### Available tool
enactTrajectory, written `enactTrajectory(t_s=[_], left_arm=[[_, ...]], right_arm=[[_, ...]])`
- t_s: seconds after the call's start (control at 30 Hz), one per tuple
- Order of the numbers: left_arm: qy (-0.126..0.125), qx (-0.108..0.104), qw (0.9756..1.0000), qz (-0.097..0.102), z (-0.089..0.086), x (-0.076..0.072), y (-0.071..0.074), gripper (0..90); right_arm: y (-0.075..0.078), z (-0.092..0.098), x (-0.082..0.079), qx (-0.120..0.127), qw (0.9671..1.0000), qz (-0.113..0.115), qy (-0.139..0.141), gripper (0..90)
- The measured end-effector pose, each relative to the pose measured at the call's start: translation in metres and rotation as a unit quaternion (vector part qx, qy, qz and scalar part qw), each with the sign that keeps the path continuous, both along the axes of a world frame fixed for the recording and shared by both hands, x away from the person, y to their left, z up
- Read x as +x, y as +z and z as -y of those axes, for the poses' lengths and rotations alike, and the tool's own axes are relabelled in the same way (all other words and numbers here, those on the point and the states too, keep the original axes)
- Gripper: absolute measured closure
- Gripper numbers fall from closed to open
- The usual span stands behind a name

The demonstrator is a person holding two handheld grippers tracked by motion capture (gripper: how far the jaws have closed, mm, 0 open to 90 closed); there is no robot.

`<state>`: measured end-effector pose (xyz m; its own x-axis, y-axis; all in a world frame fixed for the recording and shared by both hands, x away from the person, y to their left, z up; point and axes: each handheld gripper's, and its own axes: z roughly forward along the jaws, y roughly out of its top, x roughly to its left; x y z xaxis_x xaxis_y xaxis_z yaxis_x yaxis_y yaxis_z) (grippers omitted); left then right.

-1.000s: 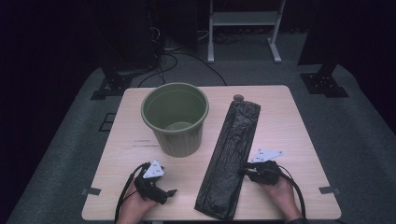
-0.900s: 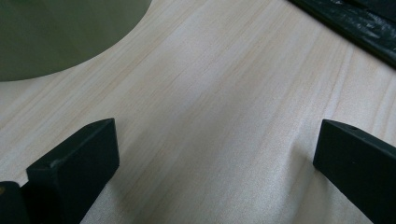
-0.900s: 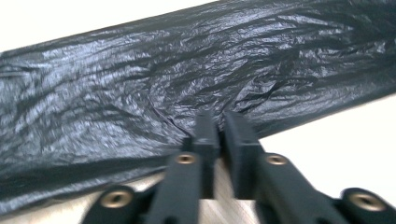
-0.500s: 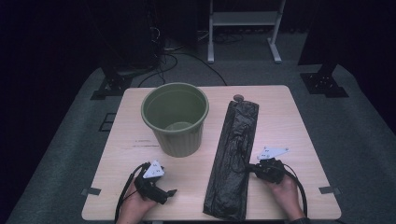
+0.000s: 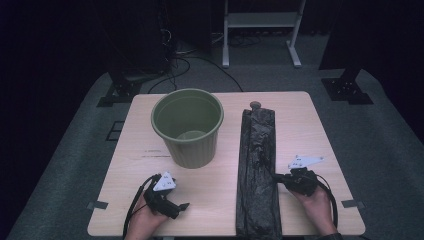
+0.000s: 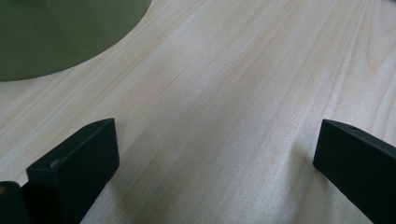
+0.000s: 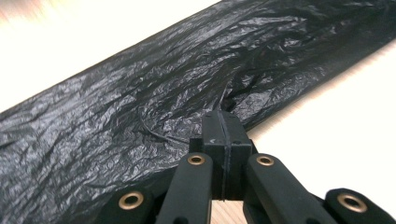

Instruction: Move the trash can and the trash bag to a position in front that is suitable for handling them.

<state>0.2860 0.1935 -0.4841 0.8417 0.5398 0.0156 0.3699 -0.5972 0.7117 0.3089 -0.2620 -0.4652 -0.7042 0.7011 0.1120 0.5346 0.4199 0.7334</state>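
Crinkled glossy plastic bag (image 5: pixel 257 165), matt wood table (image 5: pixel 300 125)

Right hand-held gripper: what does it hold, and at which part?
The right hand-held gripper is shut on the black plastic bag, pinching its long edge nearest that gripper.

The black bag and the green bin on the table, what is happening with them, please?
A person works at a wooden table with a gripper in each hand. The right gripper is shut on the edge of the flat black bag. The left gripper rests open on the table near the empty green bin.
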Motion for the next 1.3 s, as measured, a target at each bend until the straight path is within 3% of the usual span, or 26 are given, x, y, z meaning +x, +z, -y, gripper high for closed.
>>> enactTrajectory(t_s=[0.8,1.3], left_arm=[[0.000,0.000,1.0000,0.000,0.000,0.000,0.000,0.0],[0.000,0.000,1.0000,0.000,0.000,0.000,0.000,0.0]], right_arm=[[0.001,0.052,-0.007,-0.012,0.9993,-0.008,-0.033,89.9],[-0.004,0.097,-0.017,-0.008,0.9970,-0.011,-0.077,88.0]])
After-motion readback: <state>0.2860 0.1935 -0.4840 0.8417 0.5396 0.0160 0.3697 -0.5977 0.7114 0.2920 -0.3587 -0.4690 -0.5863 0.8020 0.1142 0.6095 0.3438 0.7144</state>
